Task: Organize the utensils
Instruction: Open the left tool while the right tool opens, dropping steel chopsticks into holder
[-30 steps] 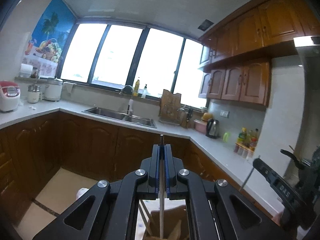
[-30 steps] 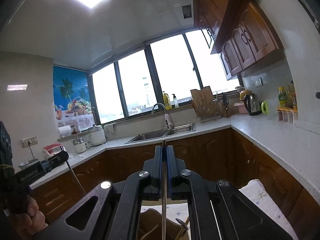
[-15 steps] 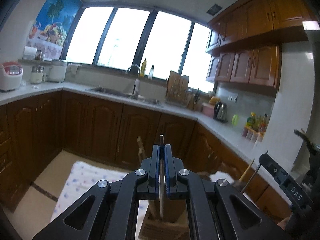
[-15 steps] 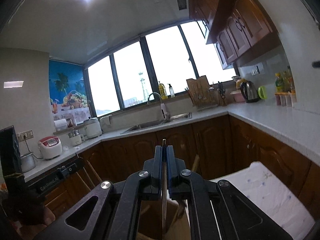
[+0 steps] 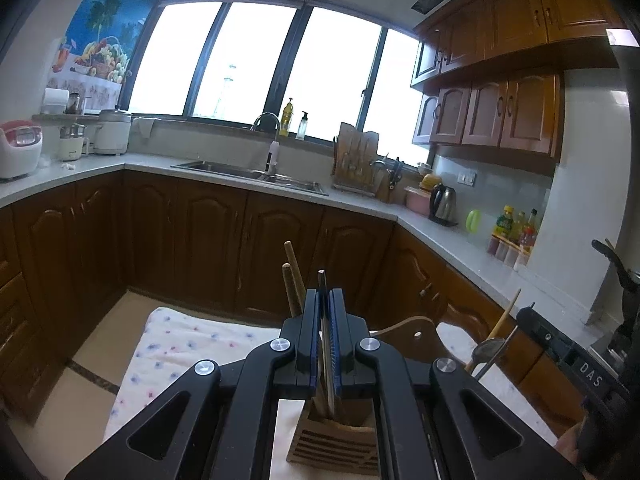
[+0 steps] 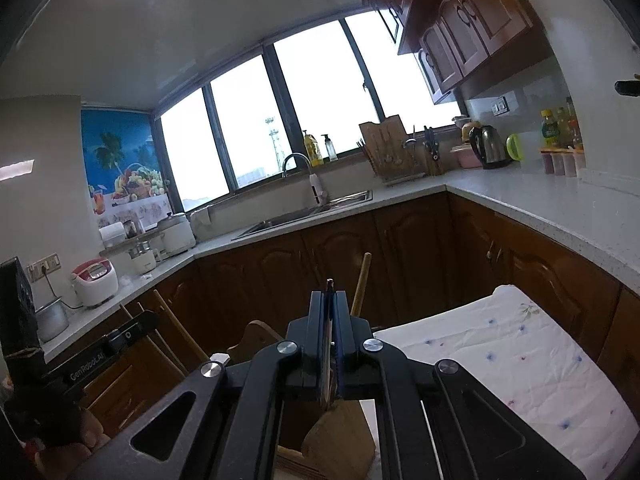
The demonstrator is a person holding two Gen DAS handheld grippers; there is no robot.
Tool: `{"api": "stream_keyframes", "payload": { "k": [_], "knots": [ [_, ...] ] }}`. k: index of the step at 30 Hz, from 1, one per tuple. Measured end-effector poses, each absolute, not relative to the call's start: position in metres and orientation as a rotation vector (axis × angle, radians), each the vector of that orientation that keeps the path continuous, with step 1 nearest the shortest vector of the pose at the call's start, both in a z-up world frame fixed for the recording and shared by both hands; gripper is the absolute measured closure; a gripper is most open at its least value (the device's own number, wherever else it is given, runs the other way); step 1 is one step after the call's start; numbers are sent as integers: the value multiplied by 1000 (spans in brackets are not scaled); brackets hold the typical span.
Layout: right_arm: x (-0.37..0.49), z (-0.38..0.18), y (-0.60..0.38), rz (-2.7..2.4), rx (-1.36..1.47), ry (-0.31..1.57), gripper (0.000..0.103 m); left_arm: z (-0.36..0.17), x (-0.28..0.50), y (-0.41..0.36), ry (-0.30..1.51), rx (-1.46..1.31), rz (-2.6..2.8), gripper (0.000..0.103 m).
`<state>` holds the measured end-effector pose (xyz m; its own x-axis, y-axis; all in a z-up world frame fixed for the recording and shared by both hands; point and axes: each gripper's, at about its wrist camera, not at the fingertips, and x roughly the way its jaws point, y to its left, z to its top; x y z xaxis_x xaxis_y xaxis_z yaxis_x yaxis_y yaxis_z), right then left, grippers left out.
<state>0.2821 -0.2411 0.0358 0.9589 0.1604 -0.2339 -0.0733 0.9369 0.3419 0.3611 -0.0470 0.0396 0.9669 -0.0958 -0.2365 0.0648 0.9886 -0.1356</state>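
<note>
Two utensils are in play at once here, one per gripper. Going left to right: the left gripper [image 5: 325,300] is clamped on a thin dark-tipped stick [image 5: 321,280], probably a chopstick, whose lower end goes down into the wooden holder [image 5: 334,446] on the flowery cloth [image 5: 180,340]. Two wooden handles [image 5: 291,280] are already standing in that holder, so part of the sorting looks done. Further right, the right gripper [image 6: 330,304] is pinched tight on another thin utensil [image 6: 329,282]; its lower end reaches down toward the holder [image 6: 340,436], but I can't tell if it's in a slot. In the left view a spoon [image 5: 486,350] and another stick [image 5: 508,312] hang under that right tool. My guess: both pieces just need letting go, then whatever's left.
</note>
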Motion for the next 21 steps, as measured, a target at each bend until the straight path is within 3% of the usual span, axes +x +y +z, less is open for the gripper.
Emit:
{"api": "stream_keyframes", "payload": {
  "k": [6, 9, 10, 13, 14, 15, 17, 21],
  "knots": [
    [282, 37, -245, 131, 354, 269, 94, 43, 366, -44, 261, -143, -85, 98],
    [280, 39, -246, 139, 358, 266, 92, 48, 362, -44, 257, -148, -93, 85],
    [279, 40, -247, 139, 363, 267, 88, 48, 360, -43, 251, -148, -89, 78],
    [272, 43, -252, 149, 390, 251, 50, 48, 350, -44, 228, -142, -92, 54],
    [269, 45, -253, 152, 398, 242, 43, 52, 344, -43, 218, -142, -94, 45],
    [265, 47, -255, 160, 409, 232, 40, 52, 338, -43, 210, -141, -96, 41],
    [258, 50, -258, 173, 419, 220, 27, 50, 325, -44, 193, -135, -84, 21],
    [242, 54, -262, 172, 417, 206, 20, 46, 296, -42, 178, -130, -92, 15]
  ]
}}
